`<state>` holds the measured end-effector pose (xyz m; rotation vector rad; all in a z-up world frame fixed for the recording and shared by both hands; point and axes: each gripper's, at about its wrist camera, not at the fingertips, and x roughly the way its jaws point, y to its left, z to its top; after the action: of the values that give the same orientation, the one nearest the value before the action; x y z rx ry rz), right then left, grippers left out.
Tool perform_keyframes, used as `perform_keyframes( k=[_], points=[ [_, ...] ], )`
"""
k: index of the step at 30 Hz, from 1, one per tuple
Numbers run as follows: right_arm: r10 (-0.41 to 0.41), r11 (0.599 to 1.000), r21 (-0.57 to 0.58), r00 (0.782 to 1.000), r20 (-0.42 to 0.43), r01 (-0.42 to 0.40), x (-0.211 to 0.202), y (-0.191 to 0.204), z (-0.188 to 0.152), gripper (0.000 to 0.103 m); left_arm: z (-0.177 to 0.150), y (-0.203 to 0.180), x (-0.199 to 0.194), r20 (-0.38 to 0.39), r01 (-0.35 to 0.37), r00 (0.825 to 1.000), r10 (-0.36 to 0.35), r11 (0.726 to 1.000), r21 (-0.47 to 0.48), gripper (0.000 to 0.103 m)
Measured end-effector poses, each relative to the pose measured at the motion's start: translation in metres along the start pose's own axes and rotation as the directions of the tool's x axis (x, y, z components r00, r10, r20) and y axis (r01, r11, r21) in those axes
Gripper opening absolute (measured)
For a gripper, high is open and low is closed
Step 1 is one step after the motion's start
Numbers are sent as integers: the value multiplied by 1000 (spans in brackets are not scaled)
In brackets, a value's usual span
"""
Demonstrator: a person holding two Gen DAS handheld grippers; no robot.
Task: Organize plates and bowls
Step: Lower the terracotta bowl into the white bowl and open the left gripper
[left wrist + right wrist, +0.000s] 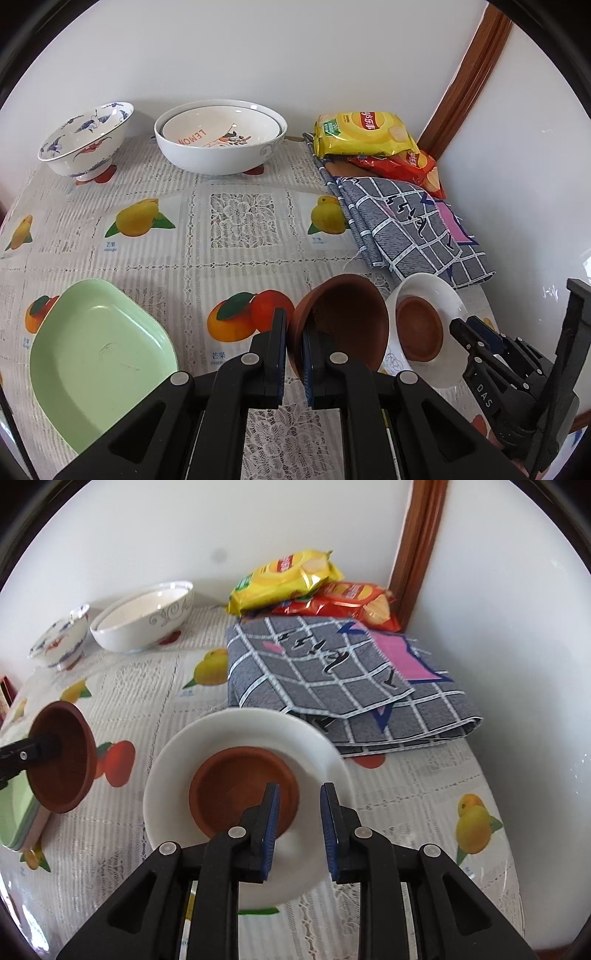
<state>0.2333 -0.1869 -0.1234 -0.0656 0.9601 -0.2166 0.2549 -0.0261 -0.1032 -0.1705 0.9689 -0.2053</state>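
Brown clay bowl (343, 321) tilted, rim clamped off the table; small brown clay dish (243, 797) seated in white plate (251, 731); green plate (99, 362) flat; two white bowls nested (221, 136); blue-patterned bowl (86, 142) upright.

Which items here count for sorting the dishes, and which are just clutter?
Job: brown bowl, brown saucer, white plate, green plate, nested white bowls, blue-patterned bowl.
Clutter: chip bags, folded cloth.

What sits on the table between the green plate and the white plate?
In the left wrist view, only bare tablecloth lies between the green plate and white plate; above it, the left tool holds a brown bowl by its rim.
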Motion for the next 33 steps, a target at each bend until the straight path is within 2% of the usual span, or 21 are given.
perform_keyframes(
  k=[7,10,16,21,27,33],
  points=[
    [0,998,70,997,83,-6,-35,-36,-5,31,0,-32,-5,18,29,999,-30,999,44,8],
    [-7,996,93,995,96,-2,-42,-52,-9,35,-1,-48,-2,13,40,999,-41,998,58,8],
    [-23,993,120,995,94,12,-46,-81,-22,36,-4,-76,12,-3,60,998,-60,995,77,8],
    [-31,991,132,994,108,16,-51,-98,-36,42,-6,-89,31,-35,49,998,-47,996,73,8],
    [-55,990,137,990,127,38,-56,-111,-50,42,-7,-96,51,-62,20,998,-15,997,76,8],
    [-27,987,158,991,133,6,-55,-115,-57,42,-7,-100,66,-87,17,996,-10,997,73,8]
  ],
)
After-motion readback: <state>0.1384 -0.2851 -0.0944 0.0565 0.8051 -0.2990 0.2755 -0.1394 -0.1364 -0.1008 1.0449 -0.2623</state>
